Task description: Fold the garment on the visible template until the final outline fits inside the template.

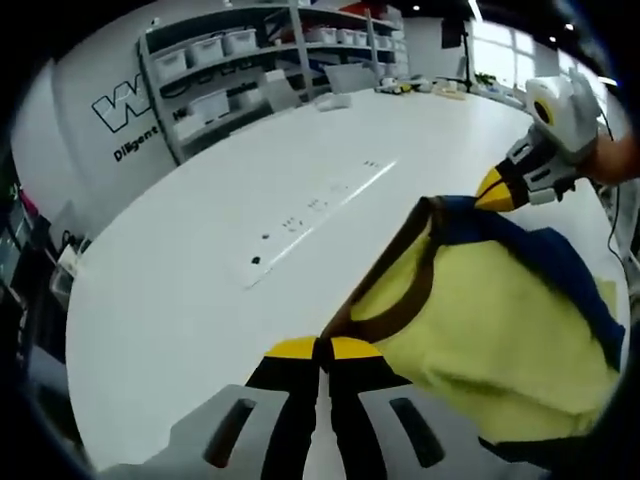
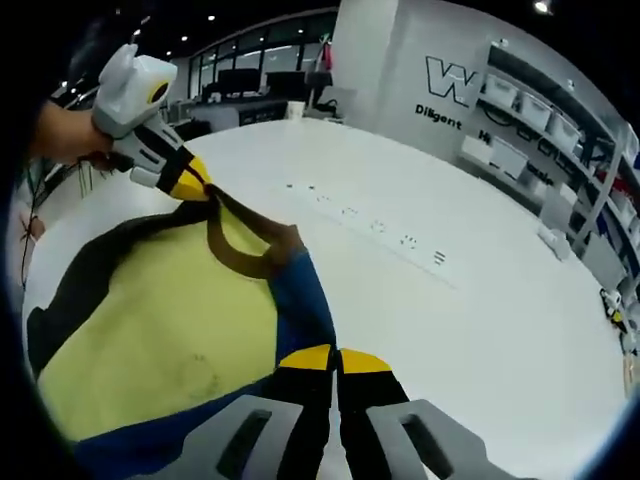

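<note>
A yellow garment (image 1: pixel 480 310) with blue sides and a brown neck band is stretched between both grippers over the white table (image 1: pixel 180 290). My left gripper (image 1: pixel 320 348) is shut on the brown band at the bottom of the left gripper view. It also appears at the upper left of the right gripper view (image 2: pixel 197 182), pinching the same band. My right gripper (image 2: pixel 335 358) is shut on the garment's blue edge (image 2: pixel 300 300). In the left gripper view the right gripper (image 1: pixel 495 190) holds the garment's far corner. The yellow cloth (image 2: pixel 150 320) spreads to the left in the right gripper view.
A long narrow strip with small dark marks (image 1: pixel 320 205) (image 2: pixel 370 225) runs across the table top beyond the garment. Shelves with white bins (image 1: pixel 210 50) (image 2: pixel 530 110) line the wall behind. A hand (image 2: pixel 60 135) holds the left gripper's handle.
</note>
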Demonstrator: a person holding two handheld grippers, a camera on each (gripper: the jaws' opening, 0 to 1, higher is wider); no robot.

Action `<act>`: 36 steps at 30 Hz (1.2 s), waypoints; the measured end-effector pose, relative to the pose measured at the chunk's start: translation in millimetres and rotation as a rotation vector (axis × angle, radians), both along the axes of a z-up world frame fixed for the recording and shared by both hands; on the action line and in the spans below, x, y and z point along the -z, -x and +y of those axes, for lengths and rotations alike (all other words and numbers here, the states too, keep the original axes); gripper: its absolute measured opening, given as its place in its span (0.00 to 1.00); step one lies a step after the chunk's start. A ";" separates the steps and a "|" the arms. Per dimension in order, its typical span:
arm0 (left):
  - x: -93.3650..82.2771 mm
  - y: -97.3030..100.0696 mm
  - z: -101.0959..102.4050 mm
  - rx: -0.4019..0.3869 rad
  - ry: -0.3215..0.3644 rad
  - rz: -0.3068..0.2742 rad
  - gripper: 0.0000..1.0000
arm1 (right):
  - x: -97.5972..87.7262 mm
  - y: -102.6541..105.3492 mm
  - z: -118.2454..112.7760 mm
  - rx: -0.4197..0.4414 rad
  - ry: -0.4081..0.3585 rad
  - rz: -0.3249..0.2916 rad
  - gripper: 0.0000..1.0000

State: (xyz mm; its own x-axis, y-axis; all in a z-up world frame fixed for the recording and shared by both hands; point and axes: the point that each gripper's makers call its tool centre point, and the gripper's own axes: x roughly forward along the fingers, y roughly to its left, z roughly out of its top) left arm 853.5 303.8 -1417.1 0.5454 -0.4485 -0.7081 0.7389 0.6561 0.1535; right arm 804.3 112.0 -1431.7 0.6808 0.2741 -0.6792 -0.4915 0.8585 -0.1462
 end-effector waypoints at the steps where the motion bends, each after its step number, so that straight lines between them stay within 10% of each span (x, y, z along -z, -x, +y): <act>1: 2.0 -1.0 0.2 -0.001 -0.004 -0.001 0.02 | 1.7 -1.1 -0.4 0.009 -0.004 0.004 0.00; 16: 5.8 -10.2 8.8 -0.094 0.018 -0.035 0.32 | -6.6 -10.1 0.3 0.046 -0.013 -0.070 0.18; 26: 10.1 -31.3 23.8 -0.170 -0.021 -0.076 0.37 | -6.0 6.0 9.1 0.063 -0.068 -0.039 0.25; 36: -11.4 -10.8 20.4 -0.157 0.041 -0.092 0.33 | -14.0 26.3 19.0 0.035 -0.109 -0.043 0.31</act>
State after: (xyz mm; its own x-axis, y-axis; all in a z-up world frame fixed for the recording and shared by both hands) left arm 864.3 324.3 -1405.7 0.6726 -0.3807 -0.6345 0.6113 0.7692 0.1864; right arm 778.0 130.9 -1417.7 0.7189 0.3200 -0.6171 -0.4562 0.8870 -0.0714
